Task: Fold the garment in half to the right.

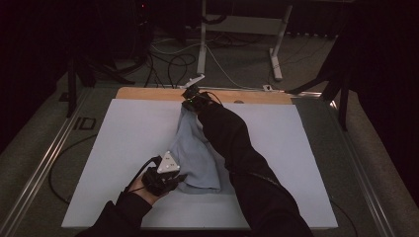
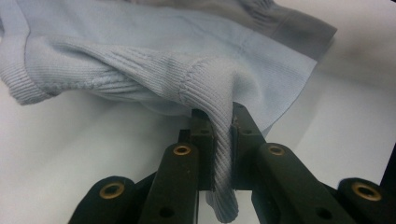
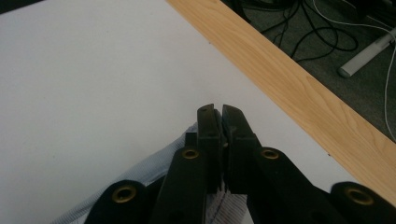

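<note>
1. Nearest me, my left gripper [image 1: 165, 177] pinches a ribbed hem of the pale blue garment [image 1: 195, 153]; in the left gripper view, cloth [image 2: 219, 140] sits clamped between the pressed jaws.
2. The garment lies mid-desk [image 1: 123, 148], stretched lengthwise from near edge toward far edge.
3. Farthest, my right gripper [image 1: 192, 101] has its jaws pressed on the garment's far end.
4. Risk, I judge: pulling further could slide the thin fabric from either grip, dropping it crumpled.
</note>
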### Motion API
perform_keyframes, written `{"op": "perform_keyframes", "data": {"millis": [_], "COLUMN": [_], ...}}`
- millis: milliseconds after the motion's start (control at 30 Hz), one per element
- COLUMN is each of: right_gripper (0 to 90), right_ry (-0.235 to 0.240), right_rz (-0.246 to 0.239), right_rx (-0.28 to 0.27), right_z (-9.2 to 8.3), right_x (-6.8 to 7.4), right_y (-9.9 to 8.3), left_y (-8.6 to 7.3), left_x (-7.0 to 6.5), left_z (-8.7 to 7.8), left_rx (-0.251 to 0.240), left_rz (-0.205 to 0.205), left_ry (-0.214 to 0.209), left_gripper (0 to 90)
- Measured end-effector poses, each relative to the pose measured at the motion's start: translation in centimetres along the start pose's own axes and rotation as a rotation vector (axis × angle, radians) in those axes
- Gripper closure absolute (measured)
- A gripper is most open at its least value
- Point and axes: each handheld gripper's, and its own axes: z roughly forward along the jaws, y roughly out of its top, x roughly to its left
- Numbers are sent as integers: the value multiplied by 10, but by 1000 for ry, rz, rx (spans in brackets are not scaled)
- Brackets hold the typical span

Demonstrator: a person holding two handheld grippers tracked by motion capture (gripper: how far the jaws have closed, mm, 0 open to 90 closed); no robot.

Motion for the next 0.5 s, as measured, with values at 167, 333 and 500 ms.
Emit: {"op": "perform_keyframes", "data": {"millis": [167, 333, 500], "right_gripper": [877, 877, 877], "right_ry": [-5, -3, -13], "right_rz": [5, 15, 29], "right_rx": [-23, -46, -60], "right_z": [-11, -23, -32], "right_x": [-6, -14, -22], "right_y": [-2, -7, -14], "left_y": [11, 18, 25], "left_x": [-5, -9, -13], "left_z": [3, 7, 11], "left_rx": [1, 5, 7], "left_rz": [25, 49, 67], "left_ry": [-9, -23, -35], "left_gripper": [840, 840, 840]}}
